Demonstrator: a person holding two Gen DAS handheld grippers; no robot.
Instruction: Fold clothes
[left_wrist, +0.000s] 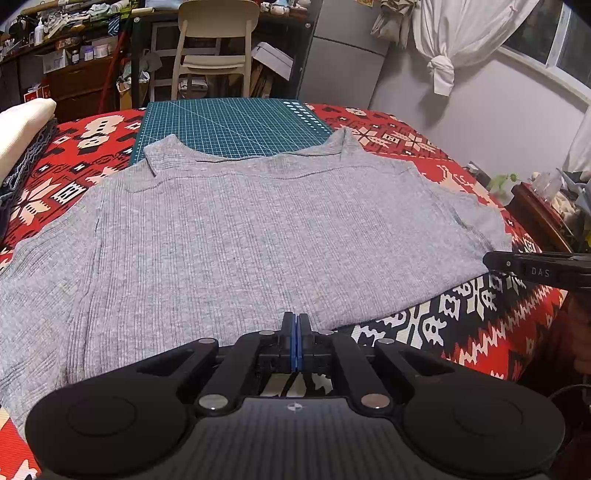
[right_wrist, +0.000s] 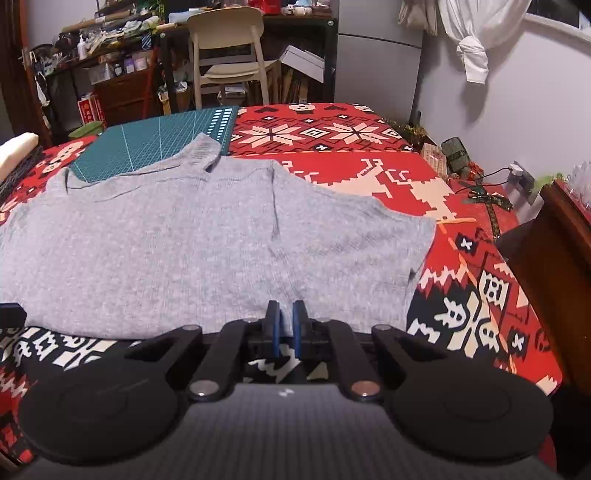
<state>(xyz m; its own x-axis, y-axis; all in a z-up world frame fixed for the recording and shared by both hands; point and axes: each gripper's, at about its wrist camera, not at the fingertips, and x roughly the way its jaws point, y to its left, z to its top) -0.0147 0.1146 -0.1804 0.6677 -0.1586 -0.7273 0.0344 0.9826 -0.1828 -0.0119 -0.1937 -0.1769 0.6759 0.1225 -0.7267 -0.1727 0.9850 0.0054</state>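
Observation:
A grey ribbed shirt (left_wrist: 258, 229) lies flat, collar away from me, on a bed with a red patterned blanket (left_wrist: 461, 332). My left gripper (left_wrist: 296, 317) is at the near hem, its blue pads pressed together on the hem's edge. In the right wrist view the same shirt (right_wrist: 166, 251) spreads to the left. My right gripper (right_wrist: 284, 314) is at the hem near the right side. It is shut on a pinch of grey cloth that shows between the pads. A crease runs up the shirt from that spot. A black finger (left_wrist: 517, 267) of the right gripper shows at the shirt's right corner.
A green cutting mat (left_wrist: 232, 125) lies under the collar at the bed's far end. A cream chair (left_wrist: 214, 44) and cluttered shelves stand behind it. Folded cream cloth (left_wrist: 22, 129) sits at the left. A dark wooden nightstand (right_wrist: 554, 258) stands close on the right.

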